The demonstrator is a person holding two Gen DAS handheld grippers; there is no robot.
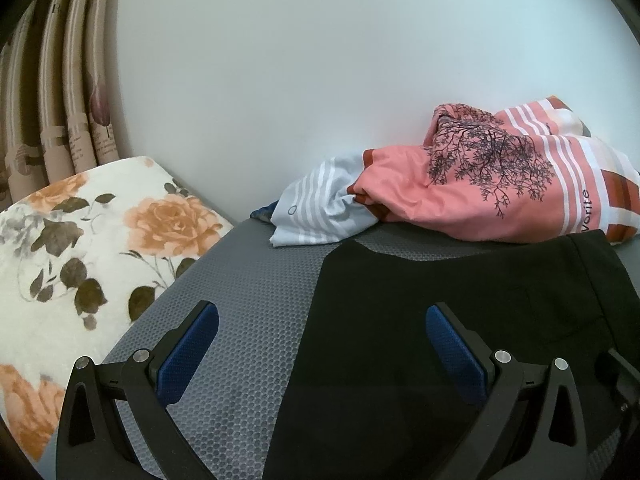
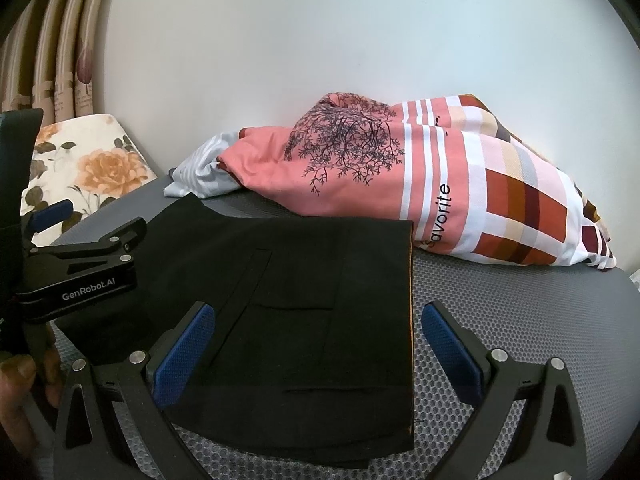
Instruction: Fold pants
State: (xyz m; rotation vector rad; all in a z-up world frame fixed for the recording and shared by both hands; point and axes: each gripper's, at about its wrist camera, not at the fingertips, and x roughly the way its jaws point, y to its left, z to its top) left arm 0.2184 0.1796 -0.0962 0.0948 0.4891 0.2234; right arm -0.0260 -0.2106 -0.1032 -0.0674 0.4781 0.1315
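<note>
White lettering "GenRobot.AI" stands on the left gripper (image 2: 80, 236) body, left of the right jaws, and black "favorite" runs up the pink patterned pillow (image 2: 440, 200) beyond them.

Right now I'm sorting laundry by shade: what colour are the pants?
Black pants, plain, clearest in the right wrist view.

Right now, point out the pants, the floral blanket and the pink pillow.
pants (image 2: 304, 320), right wrist view, on the pocket area.
floral blanket (image 1: 100, 248), left wrist view, on its printed top.
pink pillow (image 2: 400, 184), right wrist view, on its pink front.
</note>
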